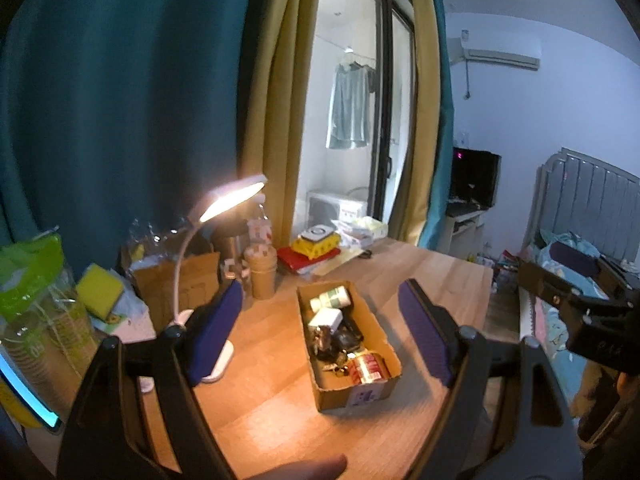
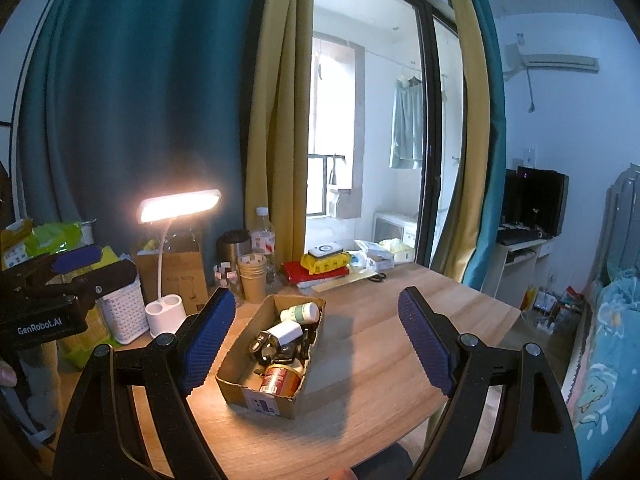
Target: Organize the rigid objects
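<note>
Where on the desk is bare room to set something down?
Bare wood lies right of the cardboard box, out to the desk edge, and in front of it. Crowded: the back-left, around the lamp, cups and red books.

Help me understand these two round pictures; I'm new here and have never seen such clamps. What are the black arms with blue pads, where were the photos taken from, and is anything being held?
They are two tools a person carries. Each picture comes from a camera on one tool, looking along its fingers. The left hand-held gripper and the right hand-held gripper are both open and hold nothing. On the wooden desk sits a cardboard box with a white bottle, a red can and small items. A lit desk lamp stands beside it.
</note>
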### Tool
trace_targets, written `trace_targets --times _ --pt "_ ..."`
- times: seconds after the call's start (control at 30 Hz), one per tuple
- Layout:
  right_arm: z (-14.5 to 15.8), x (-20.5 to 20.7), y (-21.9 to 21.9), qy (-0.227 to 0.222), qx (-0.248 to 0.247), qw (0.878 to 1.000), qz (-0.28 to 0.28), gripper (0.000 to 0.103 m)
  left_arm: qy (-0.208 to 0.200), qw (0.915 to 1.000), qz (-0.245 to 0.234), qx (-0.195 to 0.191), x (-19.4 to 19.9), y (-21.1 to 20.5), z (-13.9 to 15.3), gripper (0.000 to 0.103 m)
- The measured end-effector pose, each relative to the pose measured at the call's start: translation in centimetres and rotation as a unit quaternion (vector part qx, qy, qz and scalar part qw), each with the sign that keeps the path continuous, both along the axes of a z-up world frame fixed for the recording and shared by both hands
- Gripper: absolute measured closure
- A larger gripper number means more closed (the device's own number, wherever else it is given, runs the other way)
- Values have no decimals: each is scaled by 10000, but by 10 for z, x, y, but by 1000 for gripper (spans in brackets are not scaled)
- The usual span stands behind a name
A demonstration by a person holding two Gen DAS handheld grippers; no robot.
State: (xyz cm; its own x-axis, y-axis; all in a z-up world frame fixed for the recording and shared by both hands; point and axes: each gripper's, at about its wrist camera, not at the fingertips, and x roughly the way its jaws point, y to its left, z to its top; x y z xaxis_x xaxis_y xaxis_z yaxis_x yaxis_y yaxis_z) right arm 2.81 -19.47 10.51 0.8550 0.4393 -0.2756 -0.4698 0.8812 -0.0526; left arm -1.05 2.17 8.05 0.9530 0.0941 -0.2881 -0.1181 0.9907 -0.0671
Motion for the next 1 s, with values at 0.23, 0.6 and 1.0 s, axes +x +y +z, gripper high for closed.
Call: trace_targets --times 0.23,0.6,1.0 --pt "1 -1 2 -17 -16 10000 0 17 -153 9999 46 5 -5 1 4 13" --pt "-3 5 4 116 -31 9999 0 17 -72 10000 4 -6 -3 -1 1 12" --pt "-3 5 4 145 -44 9999 9 17 47 10000 -80 9 -3 -4 0 12"
